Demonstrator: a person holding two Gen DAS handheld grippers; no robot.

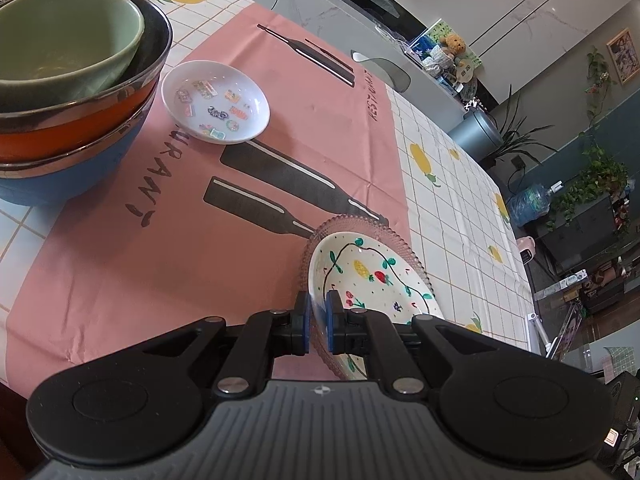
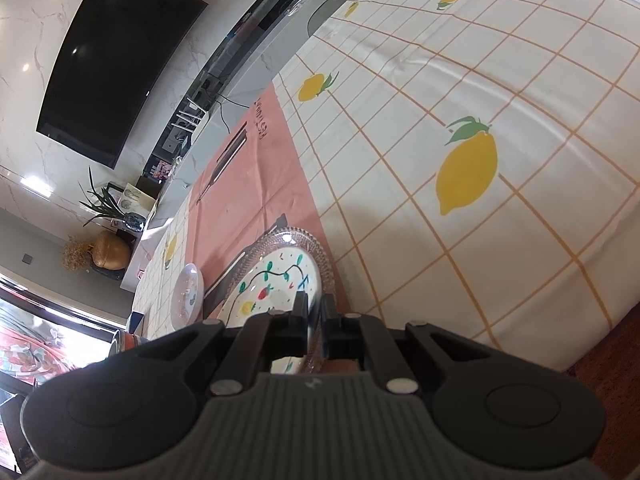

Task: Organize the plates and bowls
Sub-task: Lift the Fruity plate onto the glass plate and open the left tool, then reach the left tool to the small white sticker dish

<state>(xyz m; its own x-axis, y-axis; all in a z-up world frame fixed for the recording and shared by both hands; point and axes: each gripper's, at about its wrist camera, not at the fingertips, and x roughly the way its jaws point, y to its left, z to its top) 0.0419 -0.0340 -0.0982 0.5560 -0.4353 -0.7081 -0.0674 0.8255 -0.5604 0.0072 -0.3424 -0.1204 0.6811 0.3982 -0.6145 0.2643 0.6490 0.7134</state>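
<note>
Plate stack: a white painted plate (image 1: 372, 276) with fruit and vine motifs sat inside a clear glass plate (image 1: 404, 240) with a beaded rim, at the near edge of the pink placemat (image 1: 160, 248). The left gripper (image 1: 317, 322) was closed narrowly on the near rim of this stack, one blue pad (image 1: 306, 320) outside the rim and the other over the painted plate. In the right wrist view, the right gripper (image 2: 315, 316) was likewise closed narrowly on the rim of the glass plate (image 2: 320, 252), with the painted plate (image 2: 276, 284) to the left of its fingers.

Further across the placemat lay a small white dish (image 1: 216, 102) printed with small coloured motifs, apart from the stack. At the far left stood three nested bowls: a green bowl (image 1: 68, 48) tilted inside an orange bowl (image 1: 80, 128), which sat in a blue bowl (image 1: 72, 176).

The placemat bore dark cutlery silhouettes and lettering, partly legible as "RESTAURANT" at one edge and "URANT" near the bowls. Beneath it, the tablecloth (image 2: 500, 80) showed an orange grid with yellow lemons.
</note>
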